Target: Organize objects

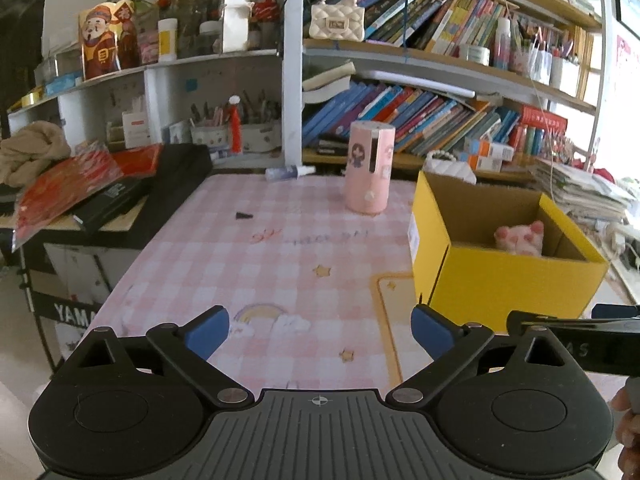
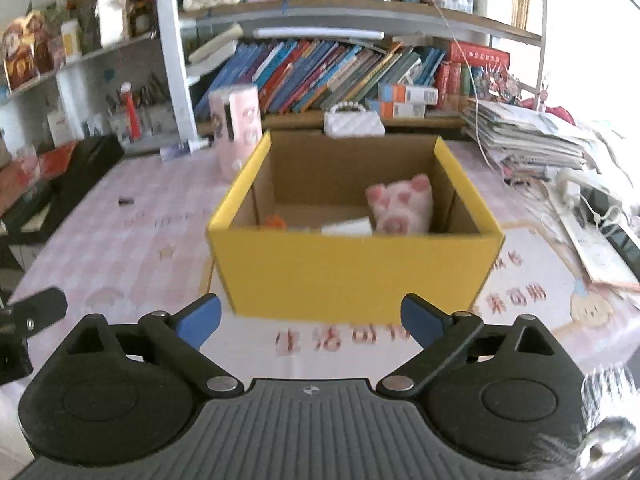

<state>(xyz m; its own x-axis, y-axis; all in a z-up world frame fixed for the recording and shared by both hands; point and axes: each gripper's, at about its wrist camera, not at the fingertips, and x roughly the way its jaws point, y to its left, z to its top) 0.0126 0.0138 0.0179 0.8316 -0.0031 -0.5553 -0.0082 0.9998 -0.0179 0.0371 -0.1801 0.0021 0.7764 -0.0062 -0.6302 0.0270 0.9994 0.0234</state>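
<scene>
**Both grippers wide and empty before the yellow box**

The left gripper [image 1: 320, 330] hangs over a table [image 1: 248, 264] covered in pink check cloth, its blue-padded jaws spread wide with nothing between them. The right gripper [image 2: 310, 320] stands likewise, jaws wide apart and empty, pointing at the near wall of the box [image 2: 352, 268].

The box is yellow outside, plain brown card inside, open at the top, and stands on the table right of centre. In it a pink plush [image 2: 400, 204] with darker pink spots leans against the right inner wall; a white block [image 2: 348, 226] lies just left of it, and something small and orange [image 2: 276, 222] sits at the left, too hidden to identify. A white label on the box's left outer wall is too blurred to read.

A pink cylinder [image 1: 370, 168] with cartoon stickers stands upright on the table, behind and left of the box. A small black piece [image 1: 244, 214] lies alone on the cloth further left. A small bottle [image 1: 290, 172] lies on its side at the table's far edge.

Writing: white letters "YAMA" [image 1: 76, 314], cut off by the table's edge, show on a black case at the left. The cloth carries red Chinese characters [image 2: 340, 338] in front of the box, blurred. Spines on the bookshelf [image 1: 420, 116] cannot be read. A white quilted bag [image 2: 354, 122] with a bead handle sits behind the box.
</scene>
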